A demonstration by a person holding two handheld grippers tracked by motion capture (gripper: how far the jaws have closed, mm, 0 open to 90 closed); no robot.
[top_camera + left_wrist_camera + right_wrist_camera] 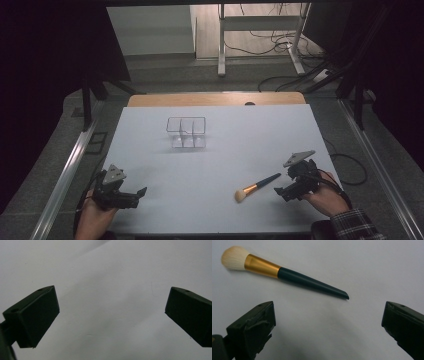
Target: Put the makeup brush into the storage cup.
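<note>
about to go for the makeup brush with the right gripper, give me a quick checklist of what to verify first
1. Right gripper jaws wide apart and empty: ok.
2. Makeup brush lying flat on the table, untouched: ok.
3. Brush handle tip pointing toward the right gripper, bare table between them: ok.
4. Left gripper open, empty and well away from the brush: ok.
5. Clear organizer upright farther back, compartments look empty: ok.
6. Jaws lined up across the handle: cannot tell.

Makeup brush (284,273) flat (bristles pale)
</note>
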